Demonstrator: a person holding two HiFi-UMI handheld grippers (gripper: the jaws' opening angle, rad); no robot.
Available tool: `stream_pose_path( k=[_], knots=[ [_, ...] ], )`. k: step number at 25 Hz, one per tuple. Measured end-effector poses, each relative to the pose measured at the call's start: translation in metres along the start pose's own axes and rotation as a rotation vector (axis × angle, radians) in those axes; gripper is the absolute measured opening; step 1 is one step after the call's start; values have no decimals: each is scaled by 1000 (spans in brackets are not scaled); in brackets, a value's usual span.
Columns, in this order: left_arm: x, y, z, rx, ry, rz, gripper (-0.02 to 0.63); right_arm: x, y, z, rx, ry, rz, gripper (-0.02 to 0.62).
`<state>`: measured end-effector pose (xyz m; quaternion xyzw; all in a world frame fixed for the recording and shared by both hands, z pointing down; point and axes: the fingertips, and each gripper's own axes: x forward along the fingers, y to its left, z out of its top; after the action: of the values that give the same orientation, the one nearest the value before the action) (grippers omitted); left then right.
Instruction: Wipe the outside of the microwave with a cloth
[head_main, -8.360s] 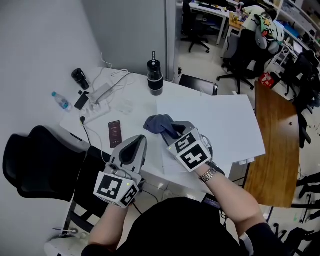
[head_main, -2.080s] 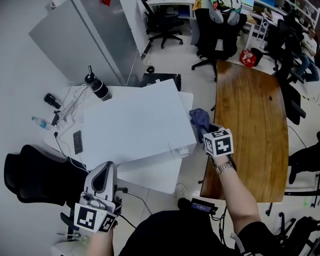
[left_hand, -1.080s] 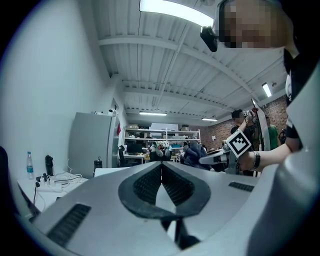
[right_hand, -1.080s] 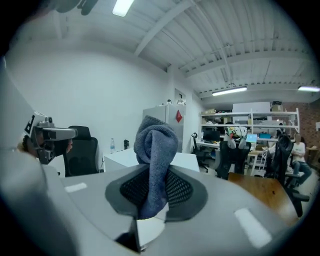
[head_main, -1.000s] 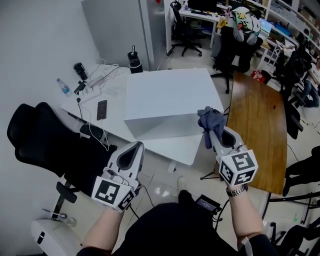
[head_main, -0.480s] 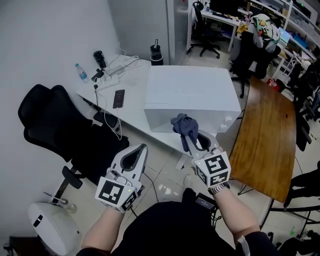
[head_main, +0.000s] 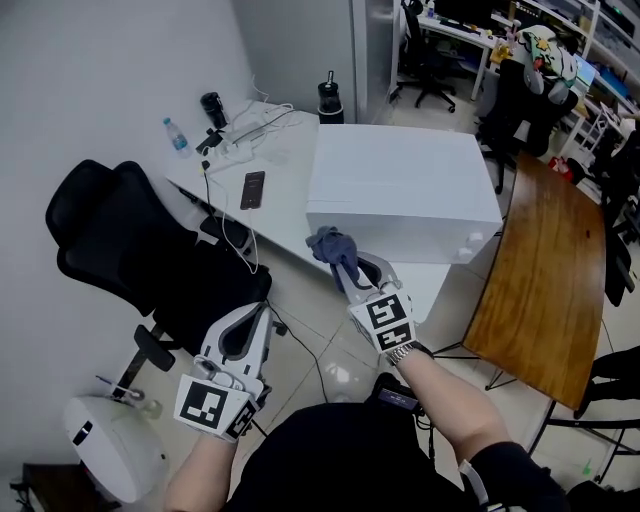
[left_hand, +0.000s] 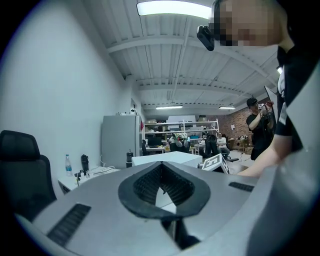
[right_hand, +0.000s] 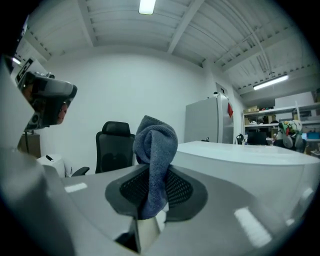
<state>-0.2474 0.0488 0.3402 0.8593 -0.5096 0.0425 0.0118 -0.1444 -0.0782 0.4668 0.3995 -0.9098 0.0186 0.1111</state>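
Cloth (head_main: 329, 243) farther left, between right fingers (right_hand: 183, 190)

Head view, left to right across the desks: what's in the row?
water bottle → black cup → phone → microwave → wooden table

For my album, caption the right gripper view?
The right gripper clamps a grey-blue cloth near the white microwave.
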Motion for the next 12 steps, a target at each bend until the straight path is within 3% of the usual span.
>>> stream_pose_path(
  k=[12],
  knots=[
    [-24,39,-7,7,43,103,5,81,-3,-54,42,112,7,74]
  ],
)
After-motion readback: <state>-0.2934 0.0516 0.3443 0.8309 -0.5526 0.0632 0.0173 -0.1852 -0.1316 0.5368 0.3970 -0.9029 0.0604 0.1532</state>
